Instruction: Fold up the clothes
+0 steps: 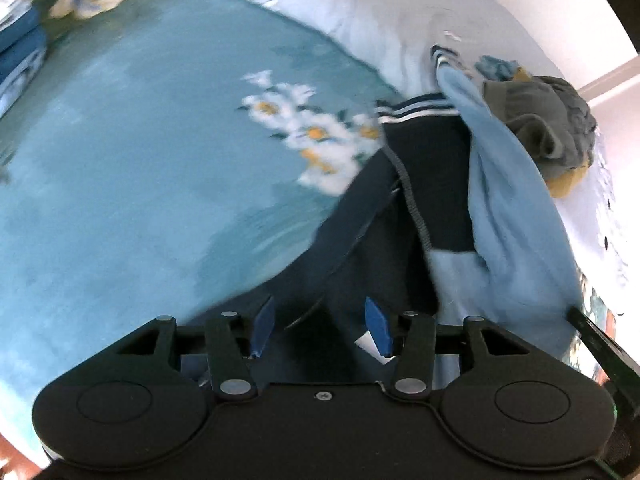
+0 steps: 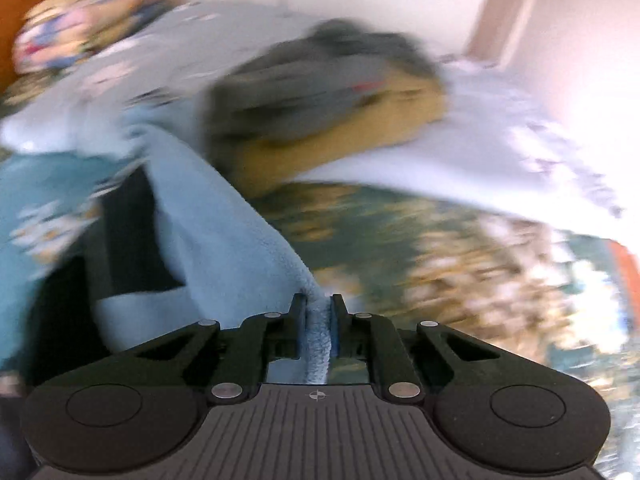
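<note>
Right gripper (image 2: 319,312), nearest the lens, has its jaws closed tight on a fold of the light-blue and navy fleece jacket (image 2: 208,216). Jacket lies stretched across the teal floral bedspread (image 1: 132,168) near its right edge, partly lifted. Left gripper (image 1: 320,320) stands with jaws parted over navy cloth; whether it has any hold, cannot tell. Grey-and-mustard crumpled garment heap (image 1: 548,120) sits just beyond, on the pale quilt (image 1: 400,20). Judged step: spreading the jacket before folding. Next move calls for the left to pinch the navy hem, then both to pull flat. Motion blur heavy.
</note>
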### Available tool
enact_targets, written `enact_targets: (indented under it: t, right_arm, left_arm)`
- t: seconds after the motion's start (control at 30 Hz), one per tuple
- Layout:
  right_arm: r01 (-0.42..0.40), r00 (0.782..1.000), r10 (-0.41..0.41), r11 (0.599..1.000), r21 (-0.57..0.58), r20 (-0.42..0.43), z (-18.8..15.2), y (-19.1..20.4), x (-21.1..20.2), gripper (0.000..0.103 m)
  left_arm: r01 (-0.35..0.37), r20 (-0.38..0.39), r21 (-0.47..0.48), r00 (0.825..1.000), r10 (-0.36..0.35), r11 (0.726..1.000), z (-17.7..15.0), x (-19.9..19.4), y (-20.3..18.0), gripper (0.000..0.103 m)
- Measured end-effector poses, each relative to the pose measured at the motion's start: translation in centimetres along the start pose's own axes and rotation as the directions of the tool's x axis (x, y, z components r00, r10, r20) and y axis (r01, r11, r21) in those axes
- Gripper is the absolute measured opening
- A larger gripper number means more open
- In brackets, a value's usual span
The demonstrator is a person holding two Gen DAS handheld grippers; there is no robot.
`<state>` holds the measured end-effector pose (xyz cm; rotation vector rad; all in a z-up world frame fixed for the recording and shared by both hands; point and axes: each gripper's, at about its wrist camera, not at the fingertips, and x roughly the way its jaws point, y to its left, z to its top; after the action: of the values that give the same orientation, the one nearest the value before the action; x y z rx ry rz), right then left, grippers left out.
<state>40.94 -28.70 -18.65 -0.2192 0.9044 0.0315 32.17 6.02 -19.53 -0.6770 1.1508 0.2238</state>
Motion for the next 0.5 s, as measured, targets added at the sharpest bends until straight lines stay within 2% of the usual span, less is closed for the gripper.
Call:
enact_targets:
  t: [0.1,0.2,0.33,0.43,0.5]
  right_arm:
    - [0.08,0.997,-0.079,0.995,0.067,-0.028,-0.1,-5.2,2.0,0.009]
    - [0.123,0.991,-0.116,0.986,0.114,-0.066,-0.8,-8.6,4.2,0.01]
    - [0.143,0.983,-0.123,0.977,0.161,-0.133,-2.5,-10.4,7.4,0.01]
    - [0.151,0.974,-0.119,0.976,0.159,-0.192,-4.0,-9.6,8.9,0.011]
    - [0.15,0.976,-0.123,0.978,0.145,-0.179,-4.4,-9.1,8.4,0.013]
  left_arm:
    - [0.009,0.013,0.029,1.0,-0.009,1.0,1.4,1.7,-2.9,0.049]
    - [0.0,0.044,0.071,0.999,-0.003,0.997,2.8,3.4,-5.3,0.051]
    - [-0.061,0.083,0.152,0.995,0.049,0.987,4.5,6.2,-7.4,0.053]
    - [-0.095,0.077,0.215,0.994,0.08,0.972,5.7,8.7,-8.0,0.053]
    - [-0.108,0.069,0.27,0.993,0.093,0.957,6.2,10.1,-8.1,0.053]
